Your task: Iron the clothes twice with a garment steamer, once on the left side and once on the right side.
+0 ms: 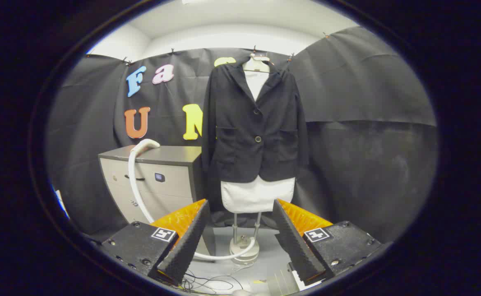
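Your gripper [238, 230]: fingers spread apart, holding nothing. Black jacket [255, 123] at 12 o'clock beyond them, hanging upright, front facing you.

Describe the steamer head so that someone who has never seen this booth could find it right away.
Start at the dark jacket hanging on its stand beyond the open gripper, which holds nothing. Beside it stands a grey cabinet. The steamer head is the pale curved piece lying on the cabinet's top, and it alone has a white hose running down toward the floor.
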`<state>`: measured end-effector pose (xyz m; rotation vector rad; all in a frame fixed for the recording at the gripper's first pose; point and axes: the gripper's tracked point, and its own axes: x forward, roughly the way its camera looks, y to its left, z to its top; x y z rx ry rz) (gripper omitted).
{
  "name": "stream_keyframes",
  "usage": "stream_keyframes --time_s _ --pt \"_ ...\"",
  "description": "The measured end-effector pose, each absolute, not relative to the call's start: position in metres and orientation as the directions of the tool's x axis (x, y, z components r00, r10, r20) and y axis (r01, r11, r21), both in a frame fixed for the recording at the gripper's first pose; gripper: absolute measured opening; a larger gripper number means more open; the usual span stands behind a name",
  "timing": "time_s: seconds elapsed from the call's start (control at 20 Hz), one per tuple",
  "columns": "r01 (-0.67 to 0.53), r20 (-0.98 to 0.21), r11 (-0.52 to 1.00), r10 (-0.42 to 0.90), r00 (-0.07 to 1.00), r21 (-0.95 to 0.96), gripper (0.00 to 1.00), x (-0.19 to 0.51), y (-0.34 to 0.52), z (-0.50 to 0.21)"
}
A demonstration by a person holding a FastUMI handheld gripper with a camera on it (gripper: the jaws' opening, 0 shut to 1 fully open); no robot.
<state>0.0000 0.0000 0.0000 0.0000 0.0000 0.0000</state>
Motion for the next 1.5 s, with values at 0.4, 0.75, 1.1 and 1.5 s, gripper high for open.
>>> stream_keyframes --time_s 0.4,0.75,1.1,1.5 --pt "0.024 0.037 1.000 -0.024 0.999 0.015 0.99 -0.012 0.019 0.017" --pt "0.016 0.053 1.000 -0.016 0.998 0.016 0.98 -0.020 0.032 0.024" --pt "0.012 0.054 0.999 -0.015 0.998 0.047 0.98 -0.016 0.042 0.033" --pt "-0.050 0.057 0.997 0.047 0.997 0.053 0.98 0.022 0.105 0.067"
